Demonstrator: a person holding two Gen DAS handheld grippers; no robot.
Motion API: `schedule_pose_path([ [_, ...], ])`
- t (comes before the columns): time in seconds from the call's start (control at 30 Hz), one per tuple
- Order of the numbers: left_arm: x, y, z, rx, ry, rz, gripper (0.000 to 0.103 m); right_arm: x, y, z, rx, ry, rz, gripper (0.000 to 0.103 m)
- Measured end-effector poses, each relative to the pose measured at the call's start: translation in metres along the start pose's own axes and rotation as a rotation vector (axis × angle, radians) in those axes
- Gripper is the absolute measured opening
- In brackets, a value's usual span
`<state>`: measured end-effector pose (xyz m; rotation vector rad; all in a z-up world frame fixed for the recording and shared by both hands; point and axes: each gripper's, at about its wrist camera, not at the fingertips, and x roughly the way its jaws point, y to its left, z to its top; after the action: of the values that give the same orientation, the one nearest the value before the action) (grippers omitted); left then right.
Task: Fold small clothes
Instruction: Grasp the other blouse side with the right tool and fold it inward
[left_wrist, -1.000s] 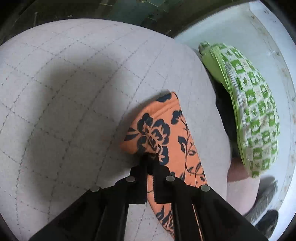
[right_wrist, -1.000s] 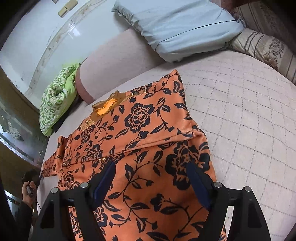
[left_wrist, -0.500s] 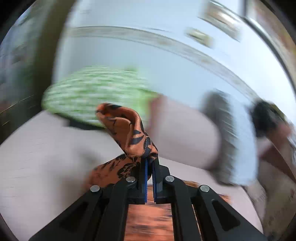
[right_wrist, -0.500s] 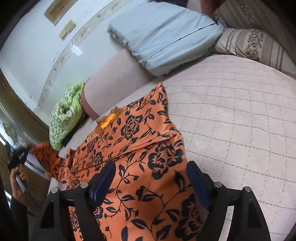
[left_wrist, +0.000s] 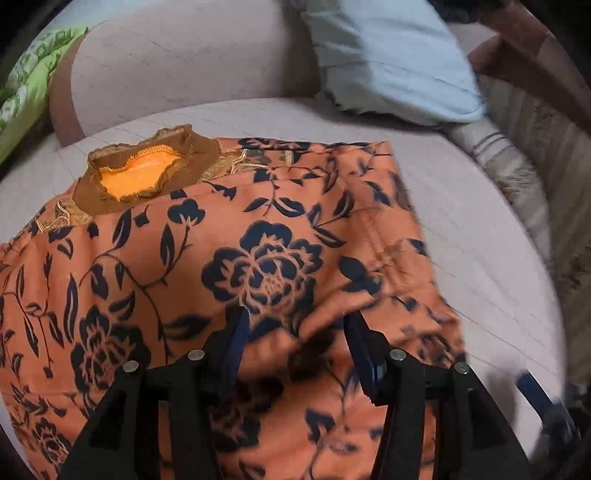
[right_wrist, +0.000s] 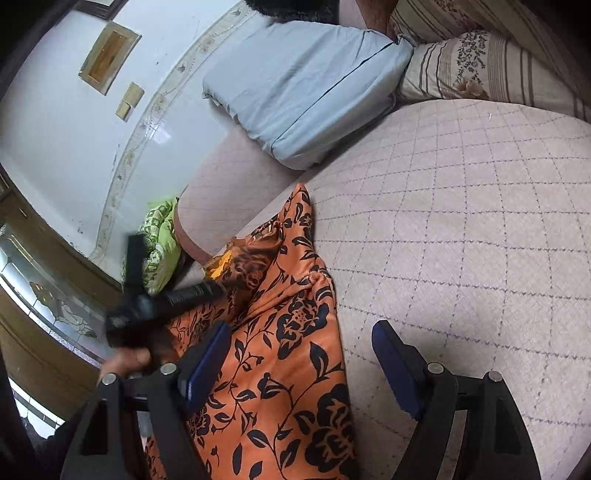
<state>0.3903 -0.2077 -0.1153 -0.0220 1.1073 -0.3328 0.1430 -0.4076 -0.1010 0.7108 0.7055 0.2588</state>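
Orange floral garment (left_wrist: 258, 258) lies on the quilted bed (right_wrist: 461, 221), one side folded inward; my left gripper (left_wrist: 295, 332) is opening to release it, my right gripper (right_wrist: 299, 354) stands open above.

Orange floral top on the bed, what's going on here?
A person with tongs in each hand is folding the orange floral top on the quilted bed. The left tongs are opening over a sleeve laid across the body of the garment; the fabric sits between the pads, unpinched. The right tongs hover open over the top's right edge, holding nothing. A blue pillow lies beyond.
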Motion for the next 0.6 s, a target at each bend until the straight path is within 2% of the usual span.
schedule_pose_path([
  [0.03, -0.016, 0.007, 0.0, 0.011, -0.03, -0.01, 0.056, -0.001, -0.001, 0.001, 0.0, -0.007, -0.001, 0.081],
  [0.1, -0.054, 0.032, -0.003, 0.017, -0.118, -0.02, 0.068, -0.001, -0.002, 0.002, 0.013, -0.014, -0.002, 0.081],
  [0.17, -0.091, 0.069, -0.01, -0.019, -0.218, 0.057, 0.084, -0.002, 0.001, 0.002, 0.019, -0.012, 0.004, 0.081],
  [0.23, -0.114, 0.119, -0.021, -0.096, -0.276, 0.158, 0.088, -0.001, 0.007, 0.004, 0.018, -0.006, 0.017, 0.081],
  [0.33, -0.118, 0.179, -0.04, -0.185, -0.242, 0.284, 0.088, 0.013, 0.029, 0.015, 0.016, 0.052, 0.091, 0.082],
  [0.4, -0.111, 0.211, -0.063, -0.253, -0.203, 0.363, 0.088, 0.036, 0.055, 0.035, 0.003, 0.109, 0.189, 0.082],
  [0.47, -0.099, 0.237, -0.075, -0.309, -0.155, 0.384, 0.088, 0.065, 0.072, 0.054, 0.03, 0.148, 0.257, 0.082],
  [0.53, -0.085, 0.257, -0.083, -0.371, -0.106, 0.397, 0.088, 0.102, 0.083, 0.071, 0.04, 0.188, 0.225, 0.082],
  [0.6, -0.078, 0.265, -0.089, -0.401, -0.089, 0.359, 0.088, 0.133, 0.073, 0.077, 0.112, 0.213, -0.005, 0.083],
])
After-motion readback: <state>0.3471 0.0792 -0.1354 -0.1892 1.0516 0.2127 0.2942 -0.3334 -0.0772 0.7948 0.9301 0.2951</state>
